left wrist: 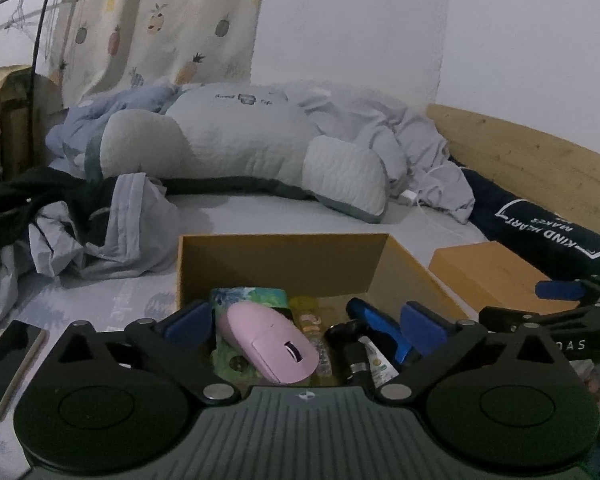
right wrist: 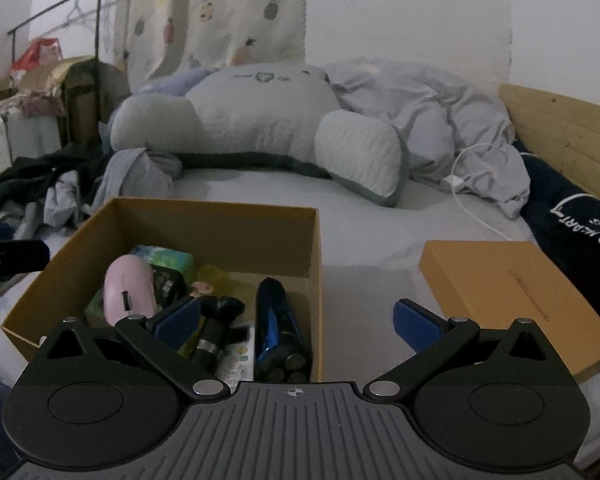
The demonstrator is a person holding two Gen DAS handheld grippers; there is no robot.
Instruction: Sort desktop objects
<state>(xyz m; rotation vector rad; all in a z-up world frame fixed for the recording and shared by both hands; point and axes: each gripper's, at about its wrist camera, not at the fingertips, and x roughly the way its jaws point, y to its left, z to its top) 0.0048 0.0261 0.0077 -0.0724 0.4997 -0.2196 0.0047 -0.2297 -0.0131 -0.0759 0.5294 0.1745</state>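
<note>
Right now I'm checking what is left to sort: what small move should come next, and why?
Probably swing the open left gripper toward the black phone lying outside the brown cardboard box. The pink computer mouse already rests inside, untouched by the blue pads.

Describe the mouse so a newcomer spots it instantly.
On the bed sits an open brown cardboard box. The mouse lies at its left side, on a green packet. It is the only pale pink, rounded item; its neighbours are black or blue.

Mouse (right wrist: 127,290) in box (right wrist: 204,216); lid (right wrist: 512,300) right.
</note>
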